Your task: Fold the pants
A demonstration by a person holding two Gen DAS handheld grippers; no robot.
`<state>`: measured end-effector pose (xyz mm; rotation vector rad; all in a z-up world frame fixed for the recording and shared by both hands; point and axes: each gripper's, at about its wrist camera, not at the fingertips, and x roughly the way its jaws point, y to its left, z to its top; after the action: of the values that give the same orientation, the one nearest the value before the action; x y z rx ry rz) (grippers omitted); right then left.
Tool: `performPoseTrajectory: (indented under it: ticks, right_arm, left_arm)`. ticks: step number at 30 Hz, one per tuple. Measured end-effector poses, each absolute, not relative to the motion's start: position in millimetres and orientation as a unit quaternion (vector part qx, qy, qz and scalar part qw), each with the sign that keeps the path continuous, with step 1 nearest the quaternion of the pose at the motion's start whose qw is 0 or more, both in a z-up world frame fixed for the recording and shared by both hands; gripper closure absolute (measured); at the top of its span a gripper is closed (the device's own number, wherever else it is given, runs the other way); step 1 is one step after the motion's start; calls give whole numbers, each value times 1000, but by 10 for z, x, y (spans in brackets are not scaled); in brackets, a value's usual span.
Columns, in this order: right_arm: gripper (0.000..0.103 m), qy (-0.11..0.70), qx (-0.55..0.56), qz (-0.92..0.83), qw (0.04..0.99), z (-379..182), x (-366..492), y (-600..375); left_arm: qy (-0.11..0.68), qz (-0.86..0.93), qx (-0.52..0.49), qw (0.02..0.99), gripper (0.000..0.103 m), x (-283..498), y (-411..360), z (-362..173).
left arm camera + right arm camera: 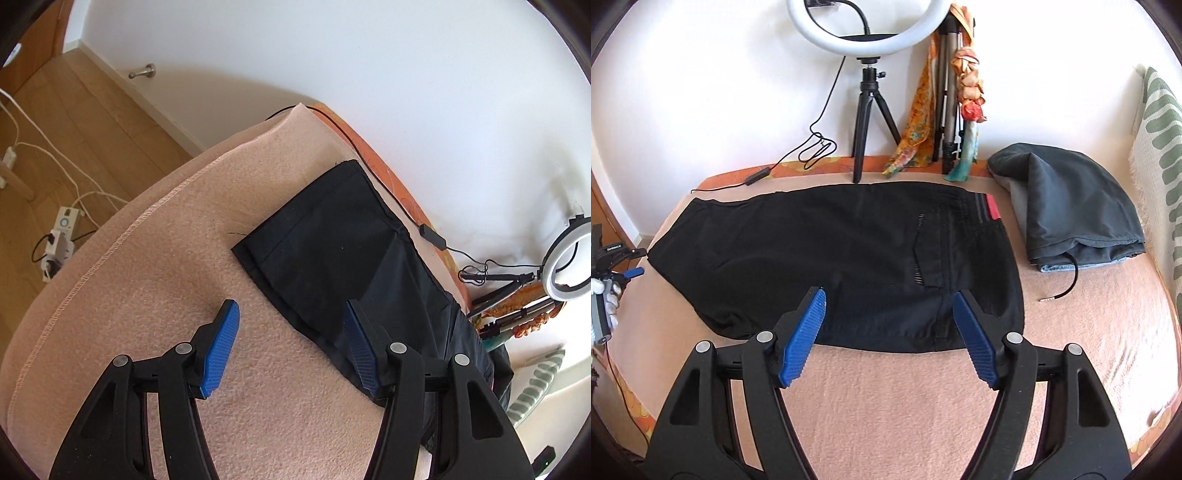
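pink blanket bears black pants; left claw and right claw released.

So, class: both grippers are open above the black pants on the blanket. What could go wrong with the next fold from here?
1. The left gripper straddles the edge of the black pants; closing there might pinch the pink blanket too.
2. The leg end already looks layered, so a grab may catch only the top layer.
3. The ring light's cable lies close behind the pants; a sweeping fold could snag it.
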<state>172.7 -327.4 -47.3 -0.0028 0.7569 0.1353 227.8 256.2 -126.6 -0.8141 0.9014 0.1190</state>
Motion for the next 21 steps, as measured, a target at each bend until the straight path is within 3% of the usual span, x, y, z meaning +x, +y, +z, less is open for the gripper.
performPoseTrajectory:
  ticks: [14,21]
  right_arm:
    - [29,388,44,94,916,-575,1961,-3194]
    - [29,401,44,102,909,-668,2010,-3082]
  left_arm:
    - [366,61,-407,835,46,2452,2622,-1316]
    - [367,31,-399,840,54,2470,2454,-1330]
